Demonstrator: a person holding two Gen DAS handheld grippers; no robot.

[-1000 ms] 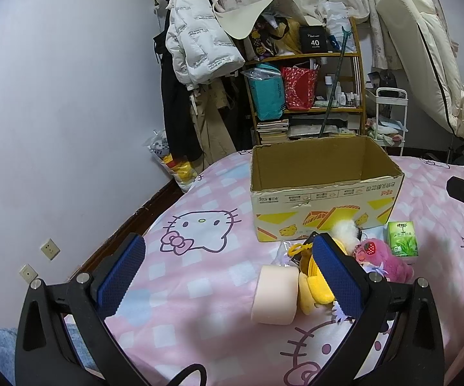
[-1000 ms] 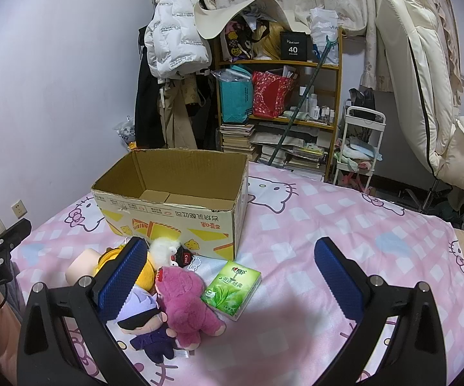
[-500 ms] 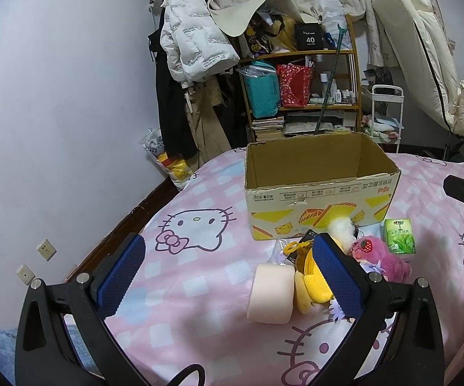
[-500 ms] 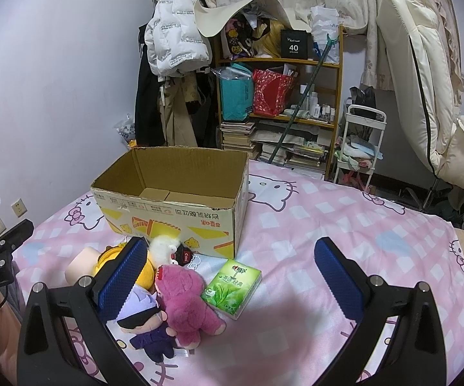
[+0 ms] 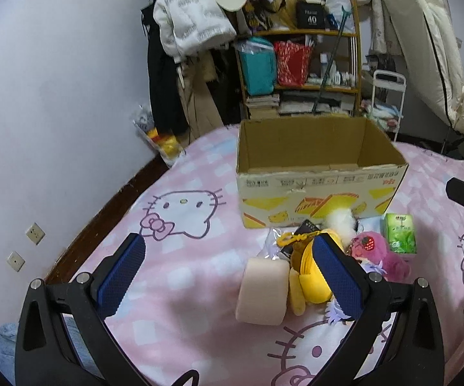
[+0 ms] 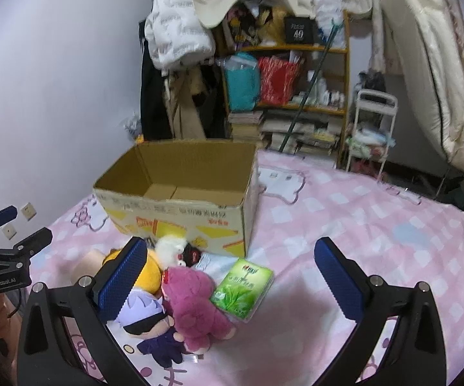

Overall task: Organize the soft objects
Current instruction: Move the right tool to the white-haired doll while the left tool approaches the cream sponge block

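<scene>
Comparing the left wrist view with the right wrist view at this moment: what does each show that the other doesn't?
Left only: the whole pale peach foam cylinder, beside the yellow plush toy. Right only: the purple-clothed doll with pale hair and the bare bottom of the open cardboard box. Both: that box, the magenta plush bear, the green tissue pack, the pink Hello Kitty bedspread.

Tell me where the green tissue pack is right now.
The green tissue pack lies on the pink bedsheet in front of the cardboard box, near its right corner, right beside the pink plush, seen in the right wrist view.
</scene>
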